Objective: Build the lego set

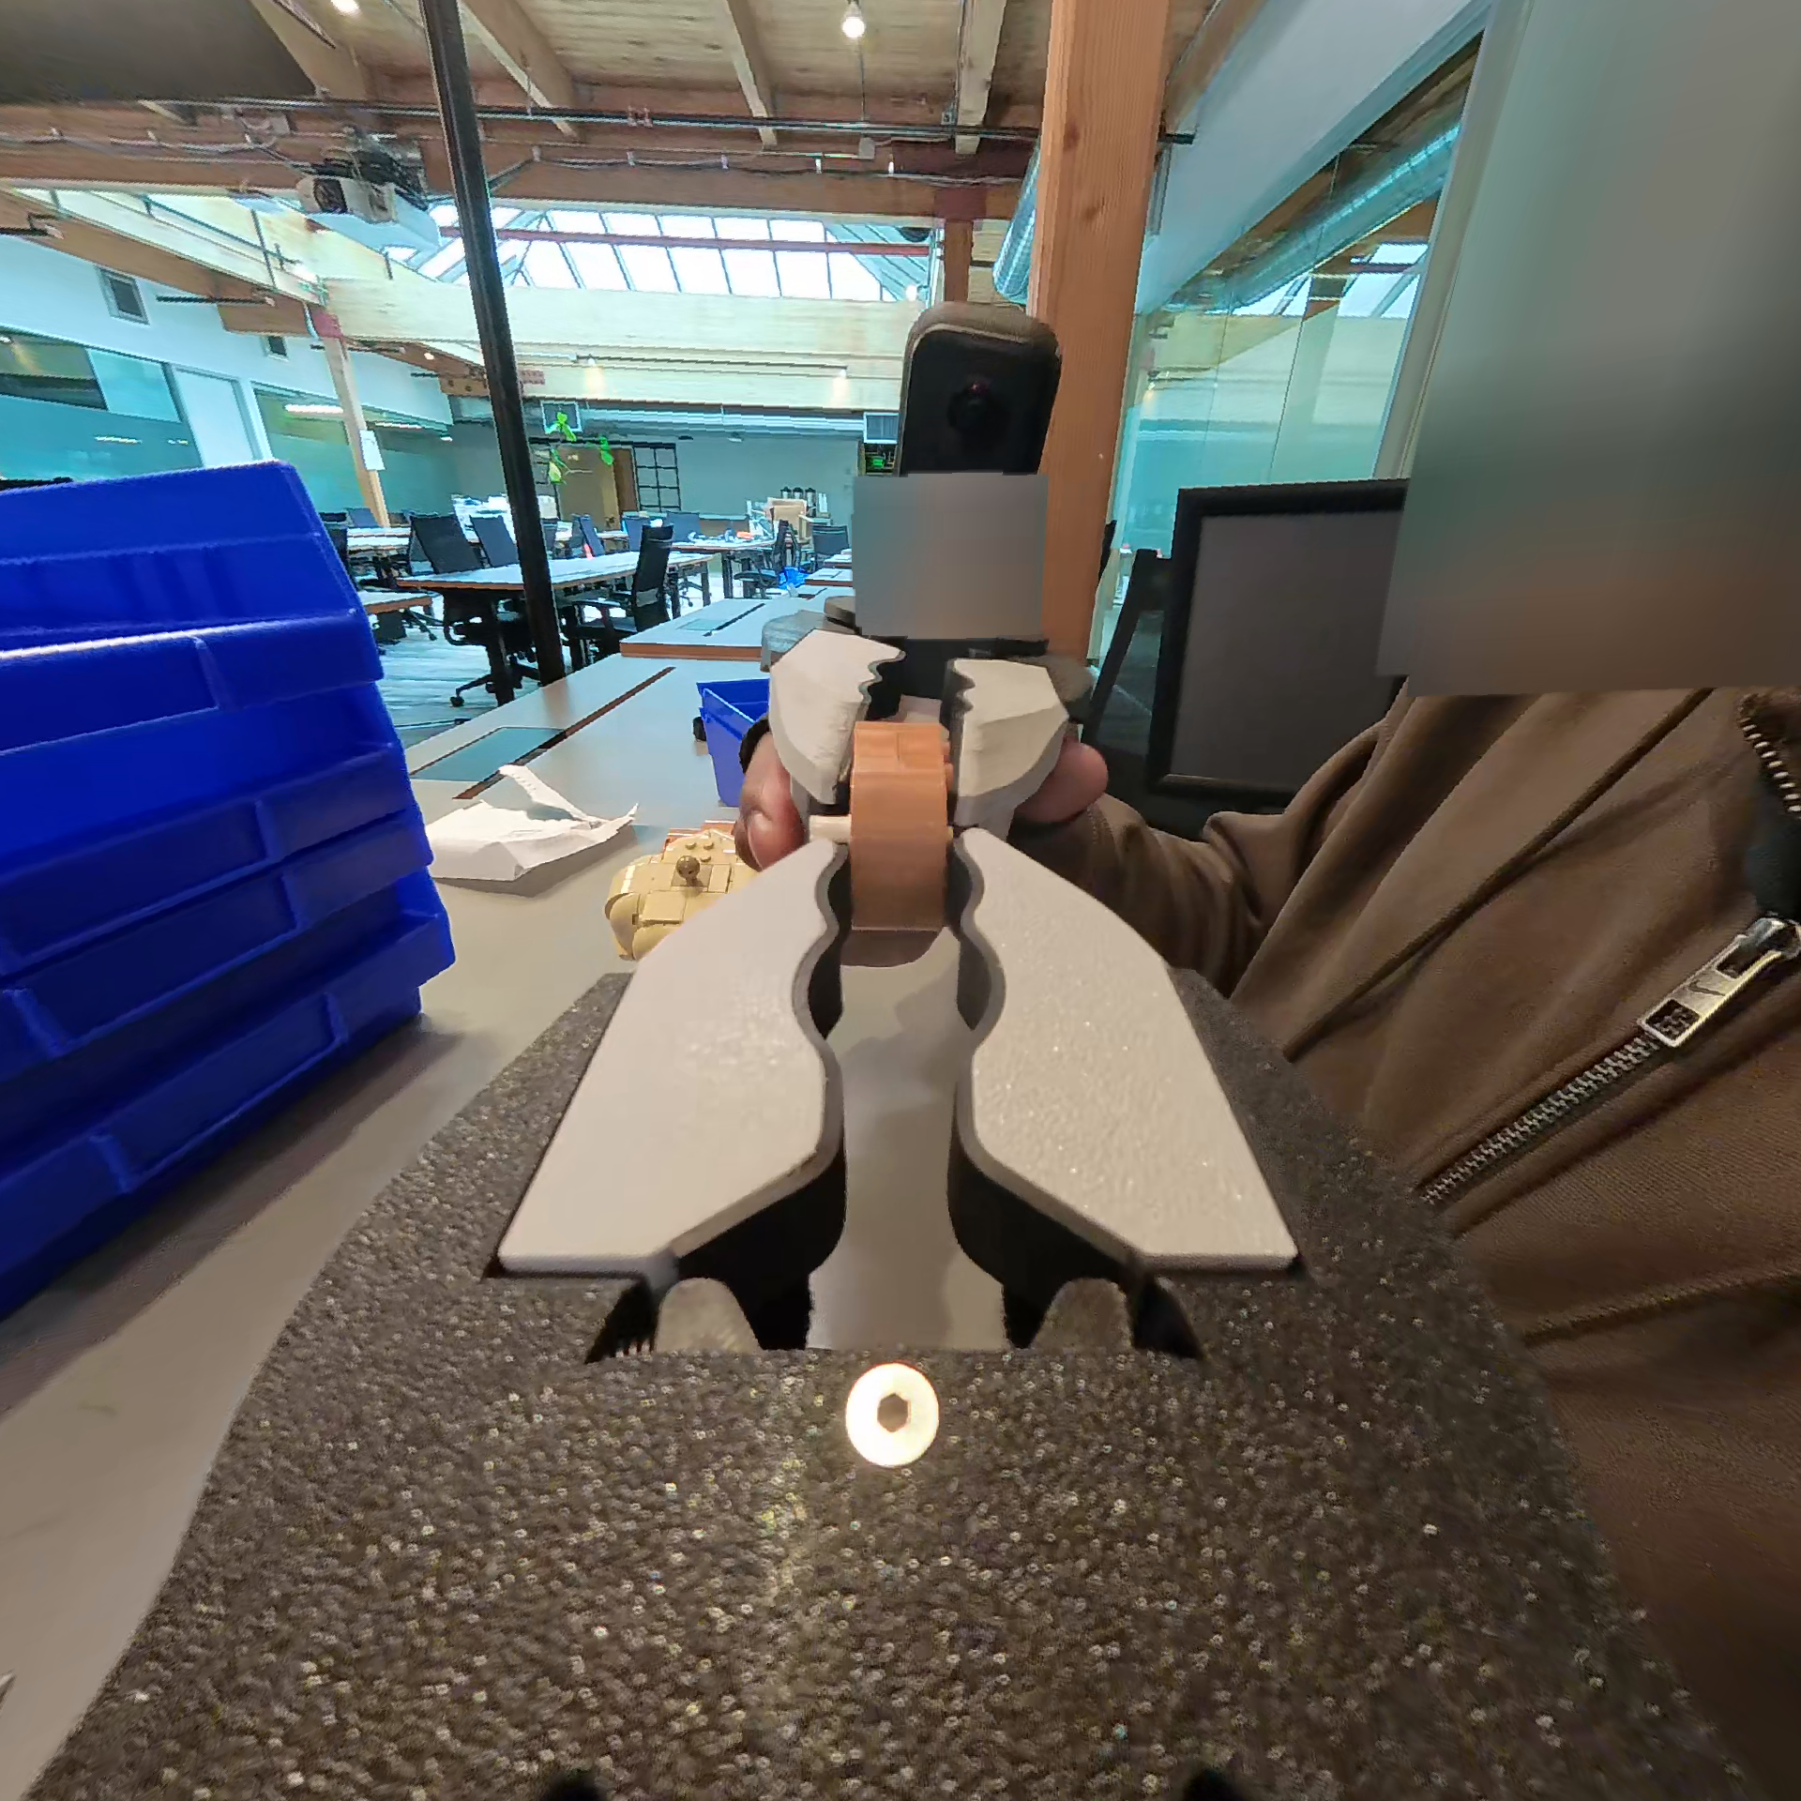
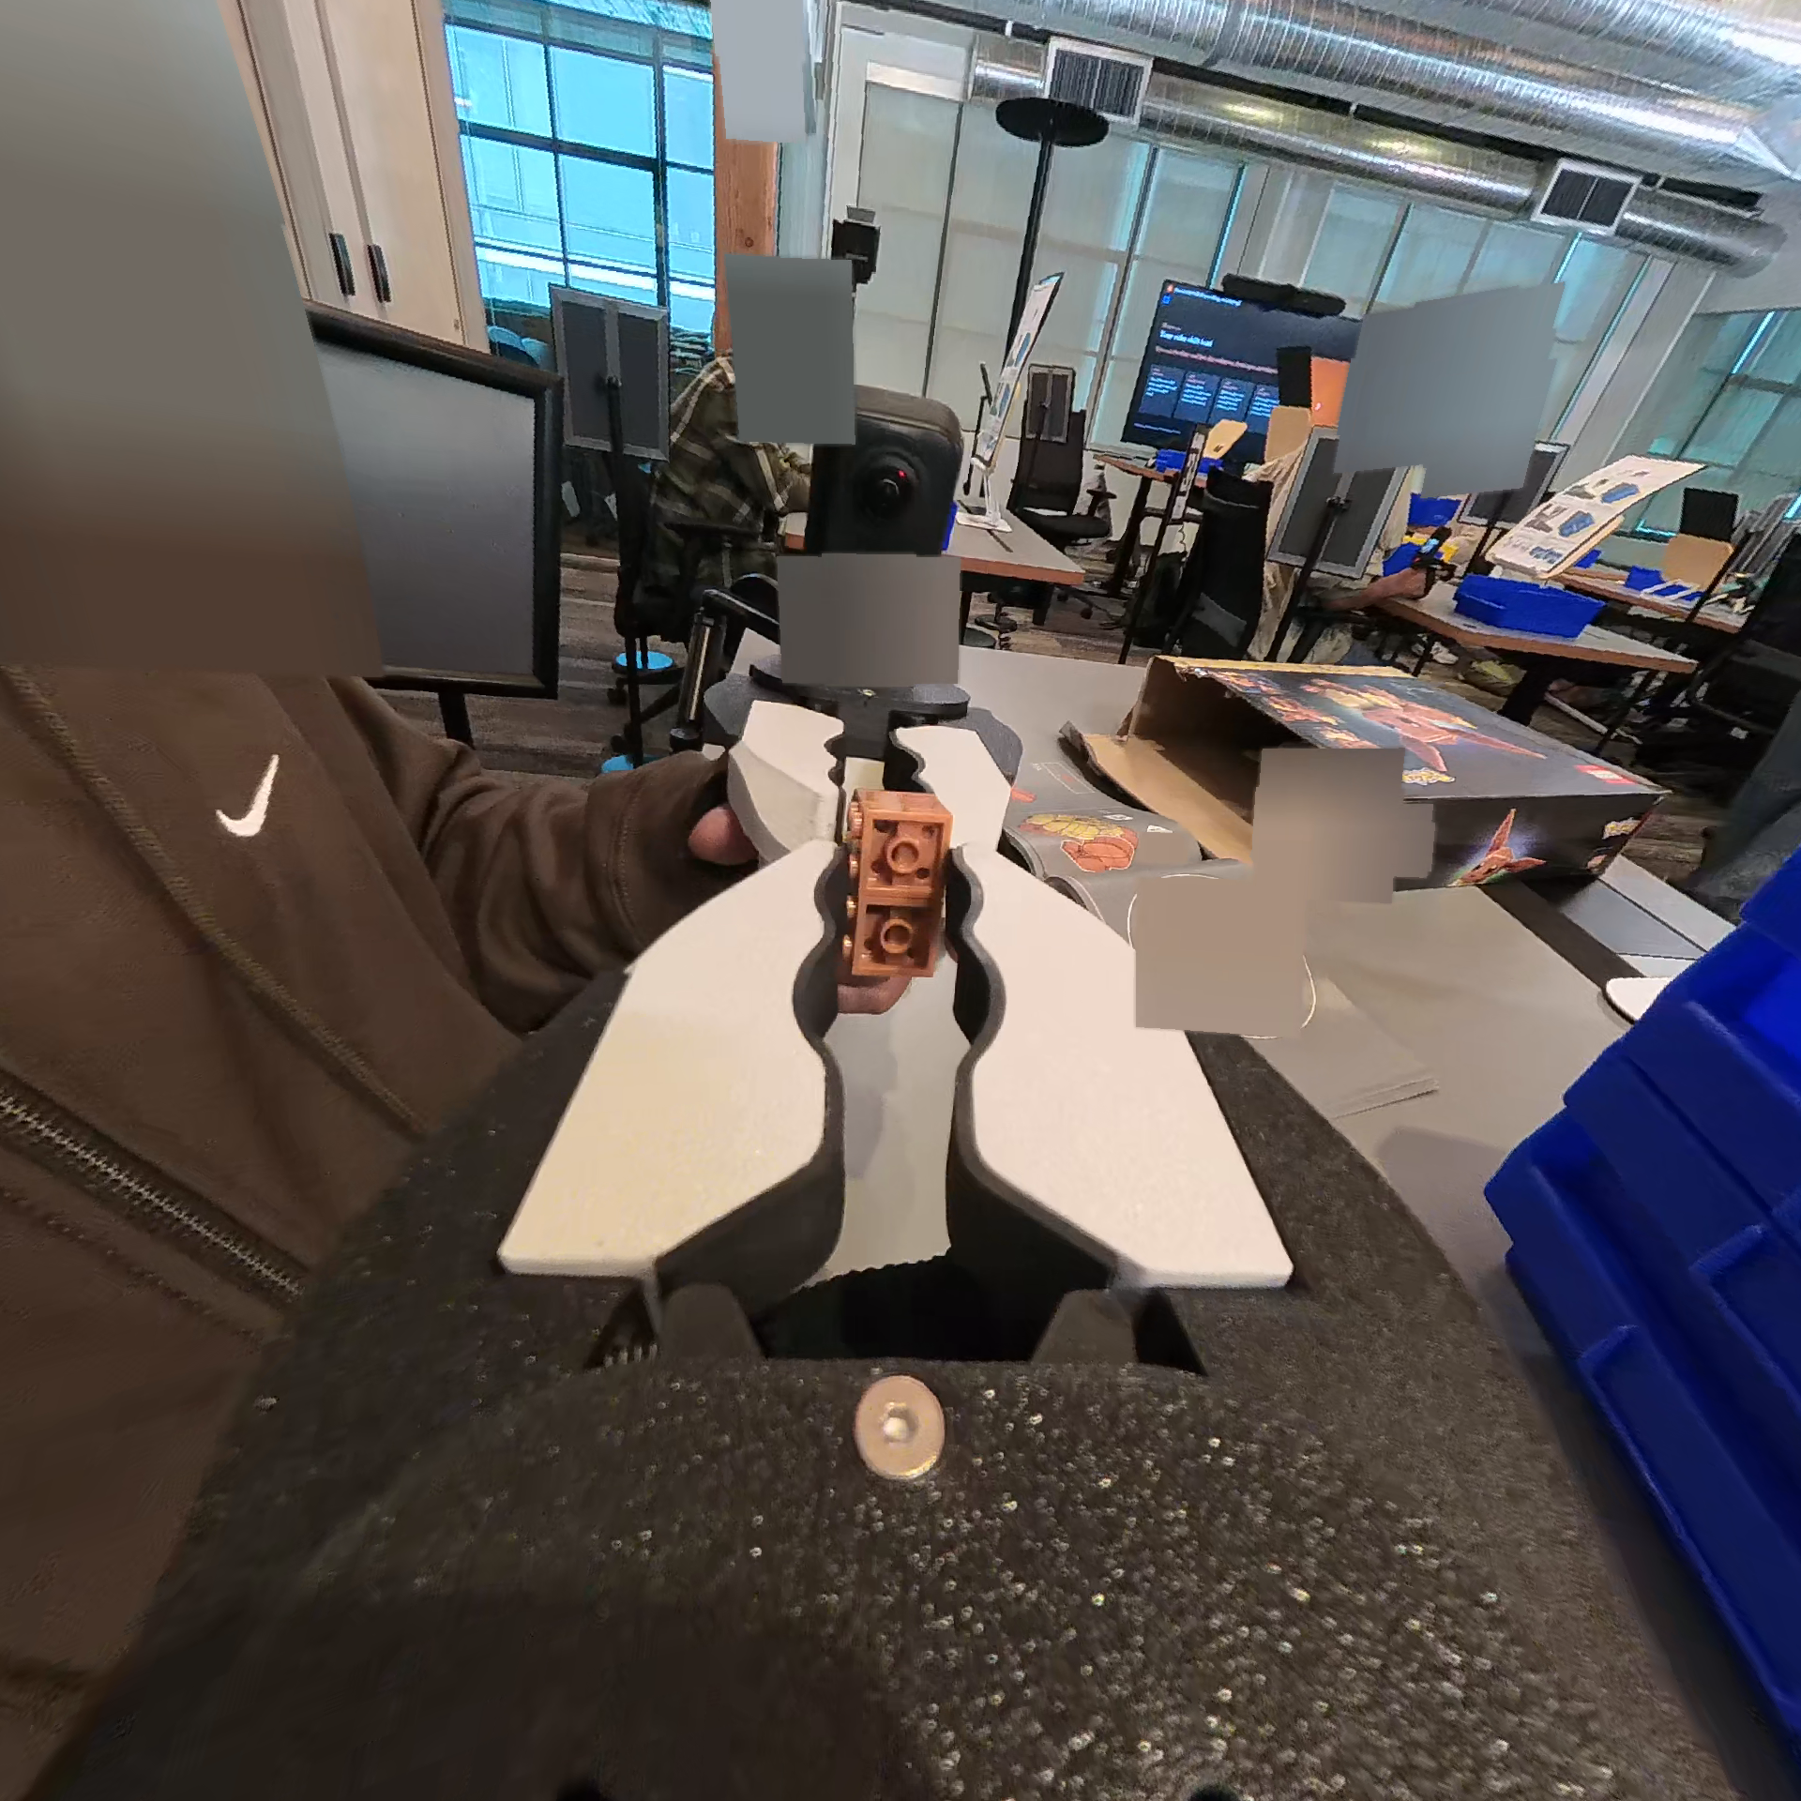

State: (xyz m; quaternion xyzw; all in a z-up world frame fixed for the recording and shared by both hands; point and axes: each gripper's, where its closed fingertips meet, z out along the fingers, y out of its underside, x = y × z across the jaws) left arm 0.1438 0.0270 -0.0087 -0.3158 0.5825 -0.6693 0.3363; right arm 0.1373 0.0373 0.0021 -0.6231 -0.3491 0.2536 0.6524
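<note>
A small orange-brown lego assembly (image 1: 898, 828) is held in the air between my two grippers, which face each other tip to tip. My left gripper (image 1: 897, 882) is shut on its near part. My right gripper (image 1: 908, 704) meets it from the far side. In the right wrist view the assembly (image 2: 901, 840) shows as two stacked studded bricks. My right gripper (image 2: 895, 892) is shut on the lower one, and my left gripper (image 2: 869, 772) closes on the upper one from behind.
A stack of blue bins (image 1: 195, 828) stands at the left, also seen in the right wrist view (image 2: 1676, 1218). A tan lego build (image 1: 672, 892), a torn white bag (image 1: 526, 828) and a small blue bin (image 1: 733, 726) lie on the grey table (image 1: 146, 1364). The opened set box (image 2: 1364, 741) and booklet (image 2: 1101, 848) lie beyond. My left and right fingertips are right by each other.
</note>
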